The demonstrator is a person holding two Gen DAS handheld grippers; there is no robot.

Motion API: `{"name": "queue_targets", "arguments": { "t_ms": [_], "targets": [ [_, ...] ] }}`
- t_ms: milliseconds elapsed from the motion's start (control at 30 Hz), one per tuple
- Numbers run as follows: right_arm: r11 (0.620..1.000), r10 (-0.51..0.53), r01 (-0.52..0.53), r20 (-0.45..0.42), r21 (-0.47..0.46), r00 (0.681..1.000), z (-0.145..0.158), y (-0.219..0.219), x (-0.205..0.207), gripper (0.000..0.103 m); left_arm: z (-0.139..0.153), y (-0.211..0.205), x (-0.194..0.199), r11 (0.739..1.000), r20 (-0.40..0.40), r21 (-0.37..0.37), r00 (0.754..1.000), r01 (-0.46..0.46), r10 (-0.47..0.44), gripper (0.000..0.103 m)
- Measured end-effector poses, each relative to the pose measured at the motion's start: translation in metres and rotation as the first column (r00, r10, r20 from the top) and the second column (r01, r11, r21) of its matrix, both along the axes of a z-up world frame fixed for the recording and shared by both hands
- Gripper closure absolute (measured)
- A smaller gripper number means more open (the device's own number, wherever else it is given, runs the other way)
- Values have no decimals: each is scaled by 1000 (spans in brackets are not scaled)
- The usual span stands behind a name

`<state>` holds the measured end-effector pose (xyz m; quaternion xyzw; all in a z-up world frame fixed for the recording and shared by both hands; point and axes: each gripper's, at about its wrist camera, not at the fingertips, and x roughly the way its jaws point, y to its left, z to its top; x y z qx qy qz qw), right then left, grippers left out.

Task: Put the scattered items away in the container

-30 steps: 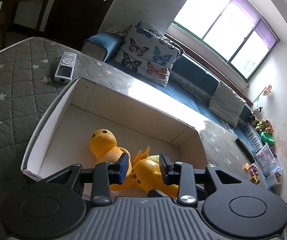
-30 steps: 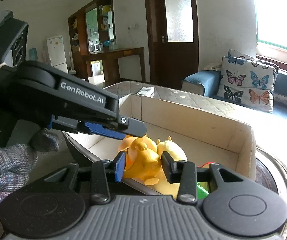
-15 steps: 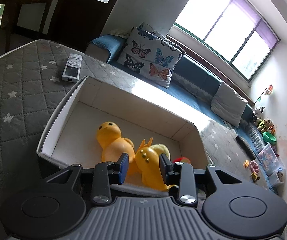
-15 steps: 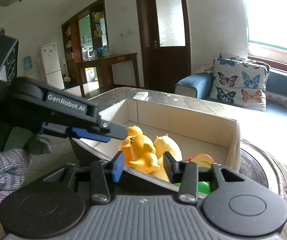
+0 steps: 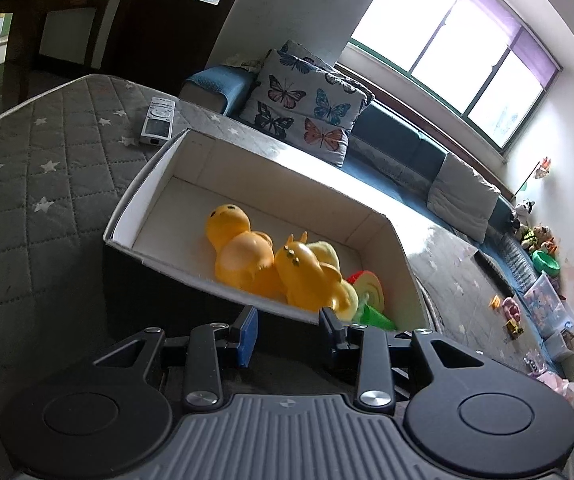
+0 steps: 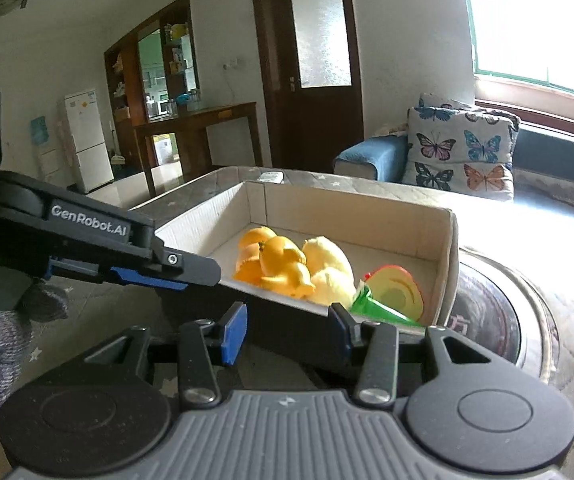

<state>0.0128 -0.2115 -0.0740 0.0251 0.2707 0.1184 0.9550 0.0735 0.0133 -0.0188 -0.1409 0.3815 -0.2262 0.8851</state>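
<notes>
Nearest, the right hand-held gripper (image 6: 287,330) has just widened its jaws with nothing between them, and the left hand-held gripper (image 5: 289,330), marked "GenRobot.AI", also gapes empty. Beyond, the open white cardboard box (image 6: 445,240) on the quilted star-patterned counter (image 5: 27,184) holds orange rubber ducks (image 6: 283,266), a half-hidden red-and-green toy (image 6: 391,294), and farther off lies a silver remote (image 5: 158,121), its markings unreadable.

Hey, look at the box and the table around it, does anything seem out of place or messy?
Mostly tidy. The yellow duck toys lie toppled in a heap inside the cardboard box, beside a red and green toy. The one stray is the remote control, lying on the quilted table cover behind the box.
</notes>
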Motion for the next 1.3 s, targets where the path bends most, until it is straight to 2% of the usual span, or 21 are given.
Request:
{"name": "queue_targets", "arguments": {
  "t_ms": [100,200,367,433,567,633,733,1033,1200,1300],
  "targets": [
    [1000,-13,13,-13,4,1000,-2,1,-4,57,-1,-1,-7,1000,-4,13,1000,3,-3,67],
    [1000,-29,29,-29,7,999,-5,2,-8,50,-3,-2,-13,999,-8,32,1000,0,0,67],
    [999,-43,43,-54,12,998,-11,5,-15,48,-6,-4,-23,998,-10,70,1000,-4,5,67],
    [999,-48,49,-58,9,997,-13,6,-18,35,-8,-5,-27,995,-3,95,1000,-5,5,67],
    [998,-60,60,-74,8,995,-16,7,-22,31,-10,-7,-33,992,6,130,1000,-12,12,67],
    [998,-65,65,-84,7,994,-19,8,-23,22,-12,-7,-35,990,6,141,1000,-19,18,67],
    [998,-67,68,-93,4,993,-23,10,-25,18,-15,-8,-39,987,12,161,1000,-31,29,67],
    [996,-91,90,-106,-9,990,-29,15,-35,9,-18,-11,-53,973,56,223,997,-58,46,67],
    [993,-119,118,-114,-14,986,-29,15,-40,2,-16,-8,-61,976,78,209,996,-54,39,66],
    [993,-122,121,-117,-16,986,-30,16,-42,2,-17,-9,-64,974,81,223,996,-49,32,65]
  ]
}}
